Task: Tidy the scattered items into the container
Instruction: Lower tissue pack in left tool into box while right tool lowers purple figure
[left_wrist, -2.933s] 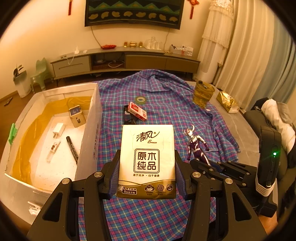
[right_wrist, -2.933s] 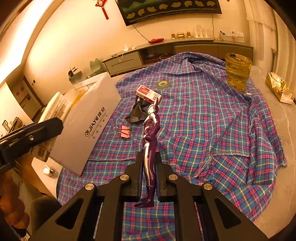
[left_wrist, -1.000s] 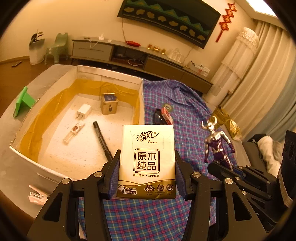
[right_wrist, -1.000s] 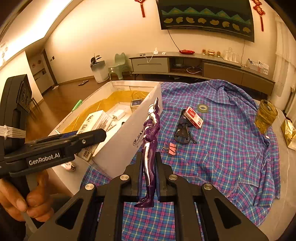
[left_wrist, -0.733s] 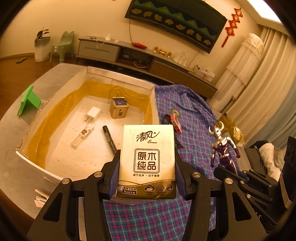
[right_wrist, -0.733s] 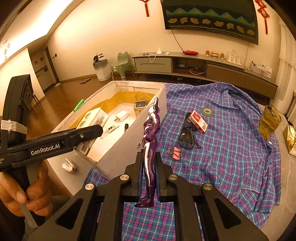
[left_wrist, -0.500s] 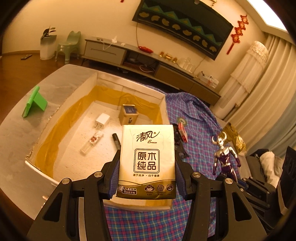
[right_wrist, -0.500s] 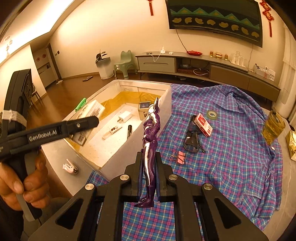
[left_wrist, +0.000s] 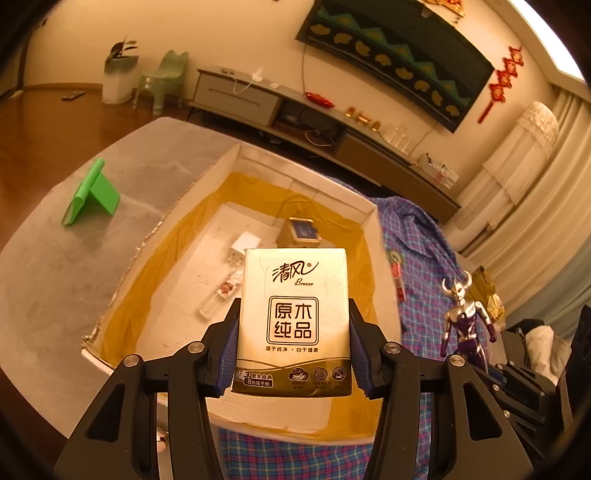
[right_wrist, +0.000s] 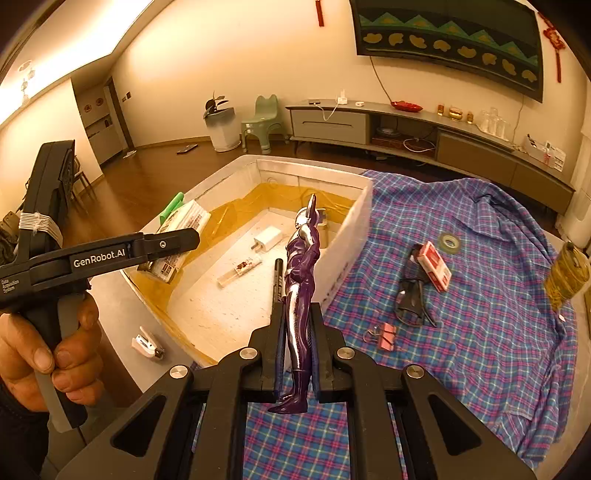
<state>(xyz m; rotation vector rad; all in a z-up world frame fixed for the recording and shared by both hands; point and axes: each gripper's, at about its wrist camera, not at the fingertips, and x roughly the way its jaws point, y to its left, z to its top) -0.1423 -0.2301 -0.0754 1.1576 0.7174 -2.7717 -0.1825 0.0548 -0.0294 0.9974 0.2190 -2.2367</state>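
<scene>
A person's left claw (left_wrist: 293, 363) stood clamped on a tissue pack (left_wrist: 293, 321), its pads pressed to the pack's two long edges, and held it upright above the near end of the white container (left_wrist: 236, 162). The right claw (right_wrist: 295, 350) was clamped on a purple toy figure (right_wrist: 300, 295), gripped about the legs and carried upright just short of the container's near wall, over the plaid cloth (right_wrist: 480, 332) that covered the bench.

To finish the step well, each claw would likely need to pass fully over the rim and sink low before letting go, so the pack lay flat on bare floor beside the white charger (right_wrist: 266, 239), the clear tube (right_wrist: 240, 269) and the black marker (right_wrist: 277, 280), not on top of them. The tall figure looked liable to topple if released upright; tipping it onto its side first seemed the safer course. The two claws were close, so dropping one load at a time would spare a knock.

Against the view a second earlier, the container had slid from the left of the left wrist view to directly behind the pack, and in the right wrist view it had drawn nearer, behind the figure. Both grips looked unchanged. Still on the cloth lay the glasses (right_wrist: 412, 299), a red box (right_wrist: 436, 266), a tape roll (right_wrist: 448, 242) and a pink clip (right_wrist: 384, 336).
</scene>
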